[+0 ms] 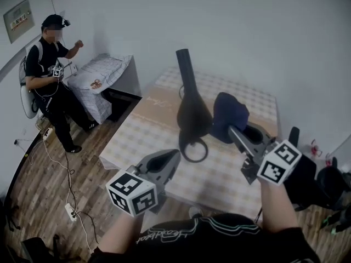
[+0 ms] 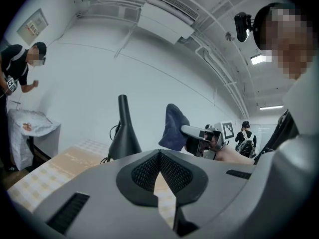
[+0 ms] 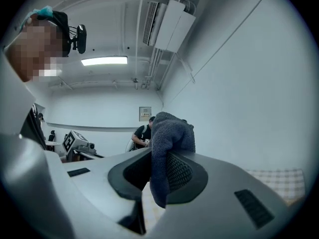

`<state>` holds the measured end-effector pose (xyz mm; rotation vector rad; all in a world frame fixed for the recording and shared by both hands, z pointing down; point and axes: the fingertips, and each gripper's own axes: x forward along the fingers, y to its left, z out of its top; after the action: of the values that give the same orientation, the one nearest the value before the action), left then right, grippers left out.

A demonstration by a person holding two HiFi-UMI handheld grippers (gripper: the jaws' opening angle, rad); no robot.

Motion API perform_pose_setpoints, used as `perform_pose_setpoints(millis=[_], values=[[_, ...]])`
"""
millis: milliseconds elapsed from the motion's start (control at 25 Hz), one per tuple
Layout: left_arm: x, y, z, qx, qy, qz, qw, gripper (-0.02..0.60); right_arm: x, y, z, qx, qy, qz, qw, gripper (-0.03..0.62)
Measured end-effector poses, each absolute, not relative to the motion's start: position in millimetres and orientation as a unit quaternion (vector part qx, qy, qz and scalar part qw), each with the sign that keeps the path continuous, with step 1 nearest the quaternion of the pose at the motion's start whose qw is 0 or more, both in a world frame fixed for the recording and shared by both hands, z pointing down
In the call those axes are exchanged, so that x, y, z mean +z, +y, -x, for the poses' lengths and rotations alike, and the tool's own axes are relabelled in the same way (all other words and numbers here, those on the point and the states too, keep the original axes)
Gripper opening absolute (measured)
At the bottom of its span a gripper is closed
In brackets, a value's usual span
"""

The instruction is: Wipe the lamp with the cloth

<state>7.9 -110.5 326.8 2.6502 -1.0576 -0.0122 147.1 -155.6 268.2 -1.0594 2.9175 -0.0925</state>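
Two claws: my right gripper (image 1: 234,131) pinches the cloth (image 1: 228,113) just right of the lamp (image 1: 192,114); my left gripper (image 1: 173,156) is closed, empty. Wiping seems about to start: next, I'd press cloth to lamp.

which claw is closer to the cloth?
Right. The right claw clamps the dark blue cloth; the left claw is apart from it, on the black lamp's other side.
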Motion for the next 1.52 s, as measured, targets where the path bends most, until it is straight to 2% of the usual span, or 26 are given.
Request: perform_pose_setpoints(millis=[440,840,1200,1520], values=[[343.9,-171.1,1.7,0.006,-0.395,-0.904,0.163,0.0,243.7,-274.6,-160.0,0.026,0.921,0.389,0.019,0.061],[360.3,-199.6,14.4,0.011,-0.418,-0.89,0.182,0.0,231.1,-361.2,-137.1,0.084,0.896,0.435,0.016,0.061],[372.5,-206.2,14.6,0.019,-0.423,-0.885,0.194,0.0,227.9,-394.3,-117.7,0.067,0.893,0.441,0.051,0.061],[376.1,-202.2,14.8,0.024,-0.423,-0.884,0.198,0.0,233.7,-396.7,-91.0,0.065,0.901,0.426,0.048,0.061]])
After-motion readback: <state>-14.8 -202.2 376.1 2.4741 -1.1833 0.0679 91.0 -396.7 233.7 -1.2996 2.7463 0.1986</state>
